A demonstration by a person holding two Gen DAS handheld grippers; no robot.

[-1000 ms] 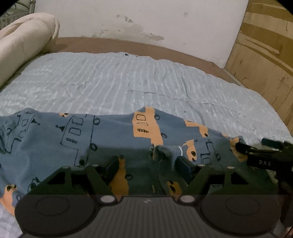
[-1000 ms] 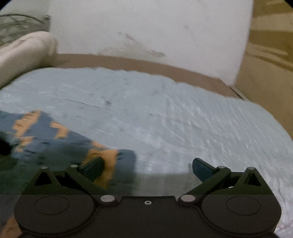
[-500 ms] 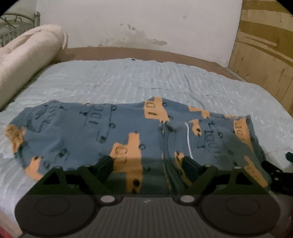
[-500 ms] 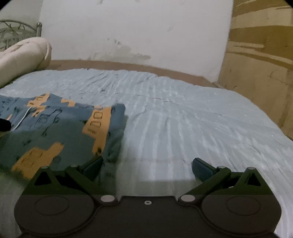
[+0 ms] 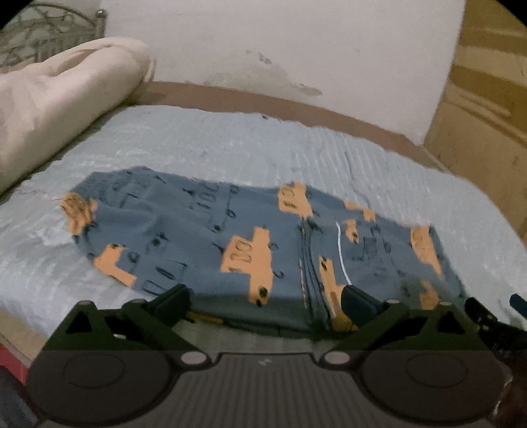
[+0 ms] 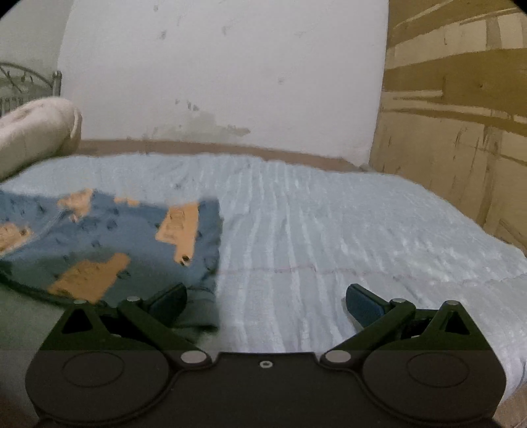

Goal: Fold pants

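Observation:
The blue pants [image 5: 204, 243] with orange vehicle prints lie folded flat on the light blue bedspread [image 5: 230, 148], legs stretching left. My left gripper [image 5: 265, 301] is open and empty, above the pants' near edge. My right gripper [image 6: 266, 301] is open and empty, off the pants' right end [image 6: 131, 237]; its left finger [image 6: 168, 301] is over the pants' corner. The right gripper's fingertips show at the right edge of the left wrist view [image 5: 487, 321].
A rolled cream duvet [image 5: 59, 98] lies at the bed's left end by a metal bed frame [image 5: 49, 29]. A white wall [image 6: 224, 72] is behind the bed and a wooden panel [image 6: 461, 125] on the right. The bed's near edge [image 5: 13, 335] drops at lower left.
Both grippers have drawn back and up from the pants, so more of the garment and bed shows. The pants stay flat on the bed. Both stay open.

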